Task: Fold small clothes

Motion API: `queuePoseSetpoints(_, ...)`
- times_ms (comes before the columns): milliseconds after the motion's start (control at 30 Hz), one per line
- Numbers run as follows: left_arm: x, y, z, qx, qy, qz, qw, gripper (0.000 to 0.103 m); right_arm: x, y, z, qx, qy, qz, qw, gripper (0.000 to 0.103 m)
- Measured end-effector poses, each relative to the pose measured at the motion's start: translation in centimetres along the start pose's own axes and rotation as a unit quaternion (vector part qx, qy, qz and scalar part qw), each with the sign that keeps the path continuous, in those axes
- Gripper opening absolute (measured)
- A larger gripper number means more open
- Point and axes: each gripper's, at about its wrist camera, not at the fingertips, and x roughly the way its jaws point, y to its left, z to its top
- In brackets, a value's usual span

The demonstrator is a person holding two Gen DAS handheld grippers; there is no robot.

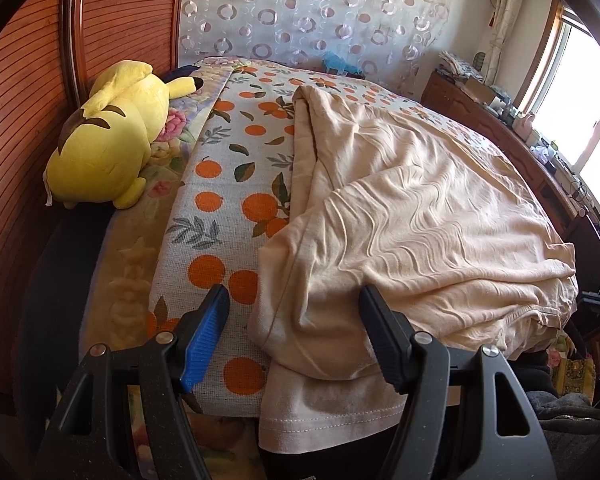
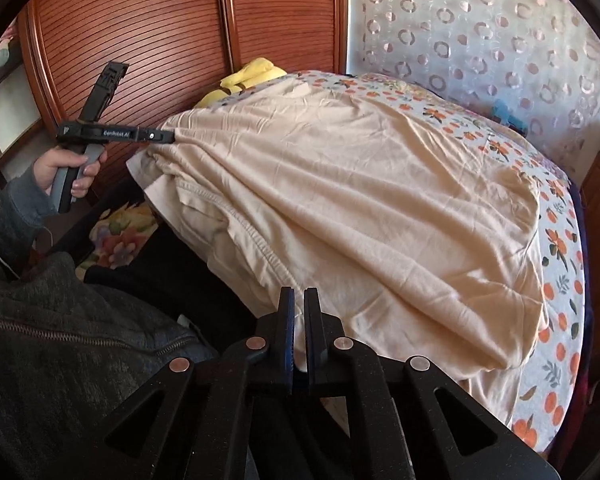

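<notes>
Cream garment (image 2: 360,208): spread rumpled over the bed's orange-print cover (image 1: 228,184), hem overhanging the near edge. Right hand-held gripper (image 2: 299,312): clenched on a fold of its near edge. Left hand-held gripper (image 1: 294,308): fingers spread wide, straddling the garment's corner. Yellow plush toy (image 1: 108,136): beside wooden slatted doors (image 2: 180,32).

I see a bed (image 1: 204,208) covered with a sheet printed in oranges and leaves. A cream garment (image 1: 412,216) lies spread and wrinkled over most of it, its hem hanging over the near edge. A yellow plush toy (image 1: 108,136) lies beside the headboard.
</notes>
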Motion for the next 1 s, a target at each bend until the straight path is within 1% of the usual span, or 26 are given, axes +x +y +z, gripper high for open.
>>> queuePoseSetpoints(67,0.0,-0.1,-0.1,0.001,-0.002,-0.002,1.0000,0.068,-0.4,0.1,0.1,0.001,-0.008,-0.007,1.000,0.006)
queuePoseSetpoints(167,-0.1,-0.4,-0.2,0.001,-0.005,-0.015,0.9999,0.068,-0.8,-0.2,0.3,0.008,-0.021,-0.013,1.000,0.014)
queuePoseSetpoints(233,-0.1,-0.6,-0.3,0.004,-0.005,-0.013,0.9999,0.064,-1.0,-0.6,0.6,0.014,-0.033,-0.018,0.999,0.024)
queuePoseSetpoints(267,-0.1,-0.7,-0.3,0.005,-0.005,-0.012,0.9999,0.062,-1.0,-0.7,0.8,0.019,-0.038,-0.020,0.999,0.026)
queuePoseSetpoints(333,0.0,-0.8,-0.2,0.007,-0.004,-0.013,0.9999,0.060,-0.9,-1.0,1.2,0.028,-0.048,-0.028,0.998,0.036)
queuePoseSetpoints(533,0.0,-0.9,-0.2,0.005,-0.006,-0.013,0.9999,0.059,-0.3,-1.4,2.0,0.041,-0.068,-0.036,0.996,0.046)
queuePoseSetpoints(633,0.1,-1.0,-0.2,0.006,-0.005,-0.012,0.9999,0.058,0.0,-1.5,2.0,0.043,-0.070,-0.040,0.996,0.047)
queuePoseSetpoints(700,0.1,-1.0,-0.1,0.007,-0.003,-0.012,0.9999,0.046,0.1,-1.5,1.9,0.044,-0.070,-0.041,0.996,0.048)
queuePoseSetpoints(733,0.2,-1.1,0.0,0.009,-0.001,-0.013,0.9999,0.042,0.1,-1.6,1.9,0.044,-0.070,-0.042,0.996,0.048)
queuePoseSetpoints(800,0.3,-1.4,0.2,0.013,0.001,-0.012,0.9998,0.023,0.1,-1.9,1.8,0.048,-0.070,-0.042,0.995,0.048)
queuePoseSetpoints(867,0.2,-2.1,0.4,0.021,0.001,-0.019,0.9996,0.012,0.1,-2.2,1.6,0.053,-0.071,-0.043,0.995,0.049)
queuePoseSetpoints(1000,-0.8,-4.8,1.3,0.041,-0.010,-0.053,0.9977,0.010,0.2,-3.1,1.0,0.067,-0.070,-0.036,0.995,0.049)
